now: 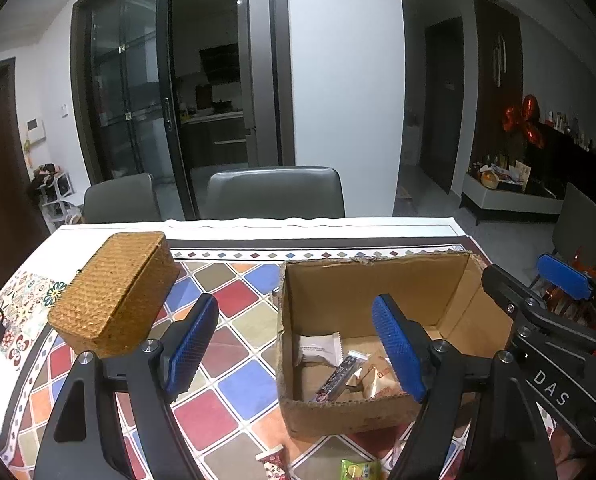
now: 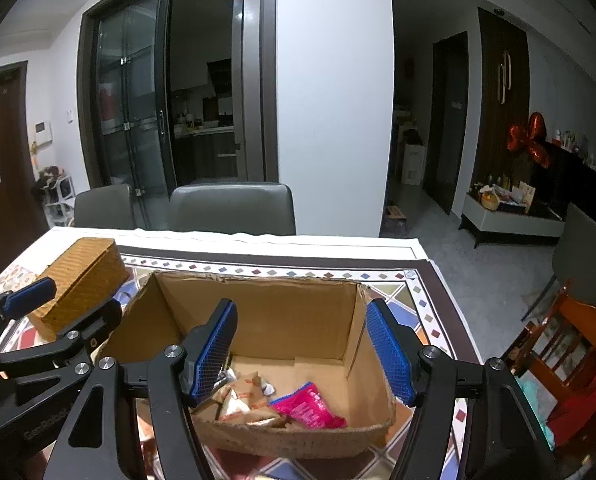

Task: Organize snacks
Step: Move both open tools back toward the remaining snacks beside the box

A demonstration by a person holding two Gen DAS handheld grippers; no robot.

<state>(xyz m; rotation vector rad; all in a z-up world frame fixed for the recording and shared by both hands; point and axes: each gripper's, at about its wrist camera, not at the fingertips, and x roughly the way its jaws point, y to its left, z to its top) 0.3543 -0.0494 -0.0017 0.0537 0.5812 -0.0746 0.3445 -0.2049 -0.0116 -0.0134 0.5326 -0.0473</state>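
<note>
A table (image 1: pixel 378 226) covered by a cloth of coloured diamond tiles (image 1: pixel 234 280) stood before two grey padded chairs (image 1: pixel 276 192), both pushed in at its far edge. Behind them rose a white pillar (image 1: pixel 344 80), and to its left dark-framed glass sliding doors (image 1: pixel 126 92) opened on a dim kitchen. Red foil balloons (image 1: pixel 526 120) hung at the right, above a low white and black cabinet (image 1: pixel 510 200) crowded with small items.

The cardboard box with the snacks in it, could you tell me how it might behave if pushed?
The cardboard box probably slides easily: only a few small packets lie inside, so it looks light. Its torn rim and open top suggest walls that flex if squeezed. Wide and low, it seems unlikely to tip.
</note>
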